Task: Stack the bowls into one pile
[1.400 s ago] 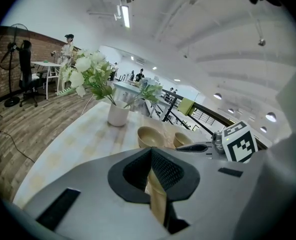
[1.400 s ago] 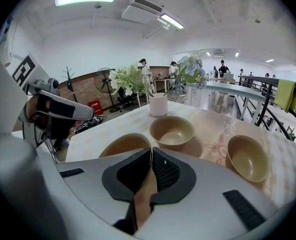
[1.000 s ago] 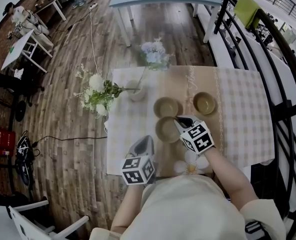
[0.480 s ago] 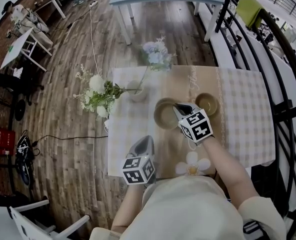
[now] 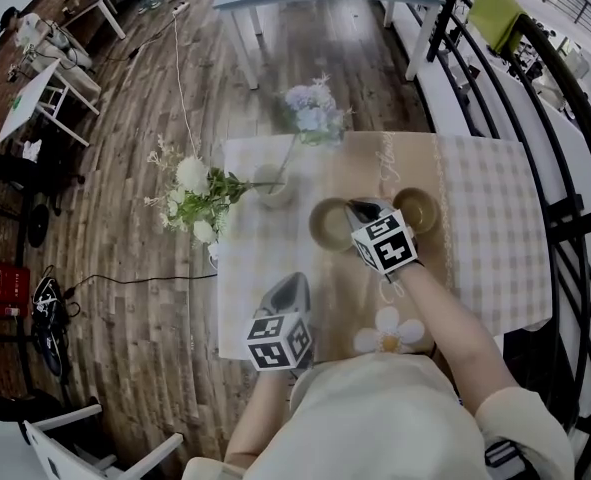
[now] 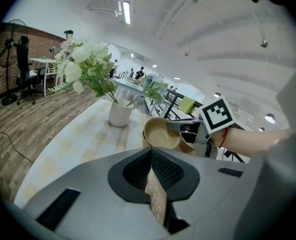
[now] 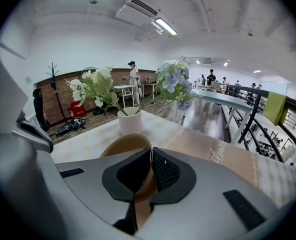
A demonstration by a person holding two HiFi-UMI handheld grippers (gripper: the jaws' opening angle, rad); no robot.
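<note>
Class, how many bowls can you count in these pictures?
3: one held bowl clamped at its rim by the right gripper; a second bowl just beneath it, mostly hidden; a third bowl standing alone to their right.

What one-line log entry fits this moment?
right gripper: shut on held bowl rim | position: over second bowl | third bowl: apart | left gripper: shut, idle
</note>
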